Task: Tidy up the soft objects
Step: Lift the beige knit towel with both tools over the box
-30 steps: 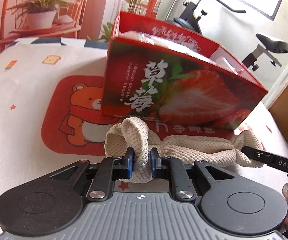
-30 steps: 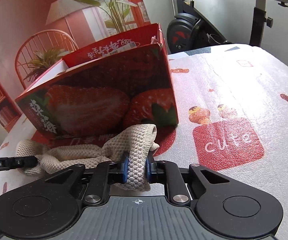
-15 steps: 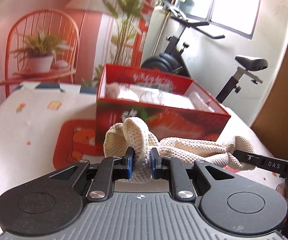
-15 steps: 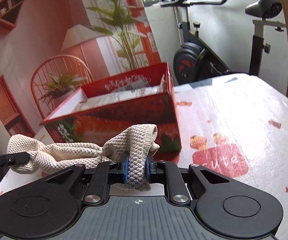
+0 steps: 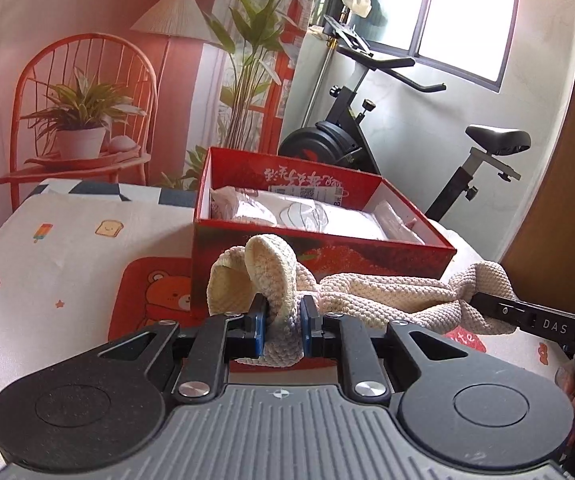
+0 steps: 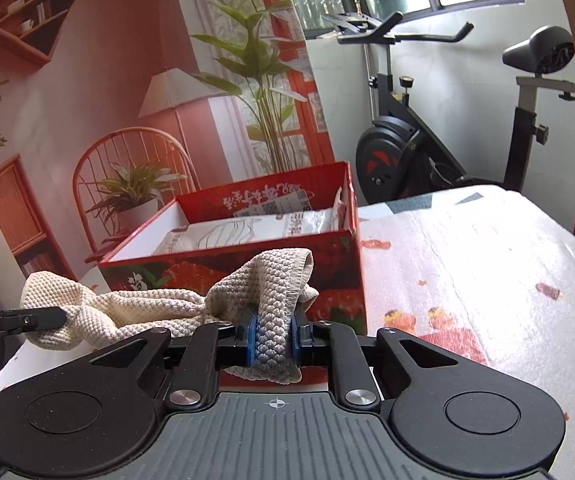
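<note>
Two blue-padded fingers [image 5: 258,330] of the left gripper [image 5: 281,330] pinch one bunched end of the cream knitted cloth [image 5: 387,300] low in the left wrist frame; the cloth stretches rightward to the right gripper [image 5: 487,306], in front of the red strawberry box [image 5: 327,256]. Only this view shows the bear print on the table [image 5: 67,248]. From the right wrist view, that gripper's fingers [image 6: 252,340] clamp the cloth's other end at lower centre, and the left gripper's tip [image 6: 43,319] bites it at left.
</note>
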Motion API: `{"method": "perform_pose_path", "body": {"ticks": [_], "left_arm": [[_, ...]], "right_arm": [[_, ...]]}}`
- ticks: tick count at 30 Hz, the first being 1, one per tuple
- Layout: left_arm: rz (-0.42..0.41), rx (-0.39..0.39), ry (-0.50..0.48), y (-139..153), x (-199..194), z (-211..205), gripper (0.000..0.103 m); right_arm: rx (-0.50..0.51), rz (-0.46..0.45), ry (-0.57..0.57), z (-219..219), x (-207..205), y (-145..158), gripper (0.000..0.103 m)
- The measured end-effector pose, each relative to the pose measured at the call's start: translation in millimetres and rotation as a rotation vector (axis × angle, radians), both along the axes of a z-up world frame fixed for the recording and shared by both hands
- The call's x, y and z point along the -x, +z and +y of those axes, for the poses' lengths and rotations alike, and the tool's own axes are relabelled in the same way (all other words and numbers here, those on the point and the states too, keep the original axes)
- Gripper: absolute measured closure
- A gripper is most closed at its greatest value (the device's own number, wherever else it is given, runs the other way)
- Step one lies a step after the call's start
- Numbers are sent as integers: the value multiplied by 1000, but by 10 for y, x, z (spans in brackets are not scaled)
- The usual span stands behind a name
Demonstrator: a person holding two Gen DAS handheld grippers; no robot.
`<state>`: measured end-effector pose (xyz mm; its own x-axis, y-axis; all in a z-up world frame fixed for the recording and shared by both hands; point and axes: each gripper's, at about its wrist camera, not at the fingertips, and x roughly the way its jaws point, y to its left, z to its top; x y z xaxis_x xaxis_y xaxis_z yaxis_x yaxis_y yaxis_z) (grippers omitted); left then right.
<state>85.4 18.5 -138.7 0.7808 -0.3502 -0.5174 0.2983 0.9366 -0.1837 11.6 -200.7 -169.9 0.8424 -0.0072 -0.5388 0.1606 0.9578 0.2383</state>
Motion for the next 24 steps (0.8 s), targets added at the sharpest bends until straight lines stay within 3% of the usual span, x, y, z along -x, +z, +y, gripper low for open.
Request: {"method": "perform_pose_path", "body": {"ticks": [9,17,20,24], "left_arm": [[-62,7,-22,321,-248,-67,85],[-89,-32,-29,482,-781,-220,85],[-52,-42,-39,456,-1038,-282,85],[55,-51,-71,310,-1299,-322,85]], "right_arm": [[29,-85,27,-129,-312,414,88],[44,-76,23,-373,-966,457,88],[67,-54,21,-449,-1238,437,88],[81,3,41,-487,-1481,336,88]]}}
